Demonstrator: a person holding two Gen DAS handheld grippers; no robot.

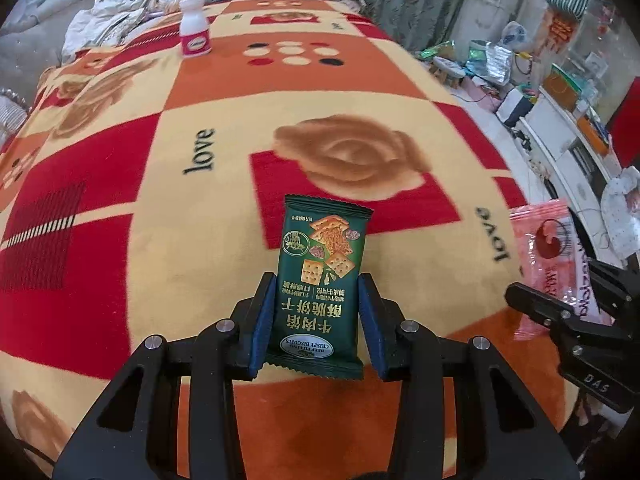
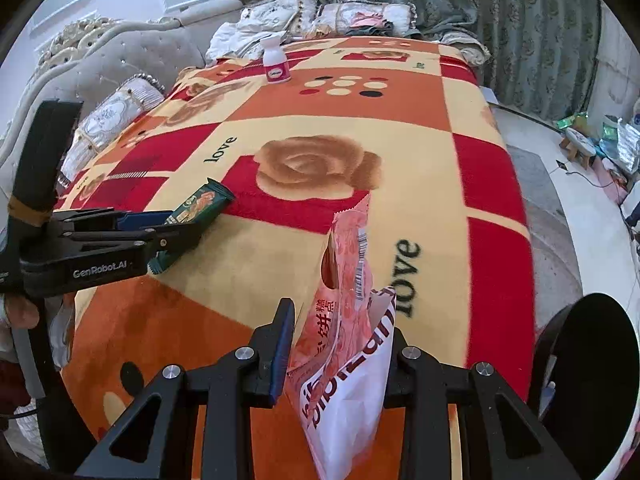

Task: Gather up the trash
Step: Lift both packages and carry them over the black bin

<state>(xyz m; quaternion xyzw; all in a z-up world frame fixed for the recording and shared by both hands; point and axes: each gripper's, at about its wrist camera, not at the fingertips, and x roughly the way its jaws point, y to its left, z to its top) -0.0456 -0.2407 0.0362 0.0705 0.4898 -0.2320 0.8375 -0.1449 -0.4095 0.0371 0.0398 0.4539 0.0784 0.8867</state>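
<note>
My left gripper (image 1: 318, 296) is shut on a green biscuit packet (image 1: 322, 276), held flat between its blue pads above the bed blanket; it also shows at the left of the right wrist view (image 2: 200, 206). My right gripper (image 2: 340, 320) is shut on a pink and white snack wrapper (image 2: 344, 344), which stands up between the fingers; the wrapper also shows at the right of the left wrist view (image 1: 548, 252). A small white bottle with a pink label (image 1: 194, 34) stands upright at the far end of the blanket, also in the right wrist view (image 2: 275, 62).
The bed is covered by a red, orange and cream rose blanket (image 1: 200, 160). Pillows (image 2: 120, 116) lie along the left and far sides. A round black bin (image 2: 596, 364) stands by the bed at the lower right. Clutter (image 1: 500, 64) covers the floor to the right.
</note>
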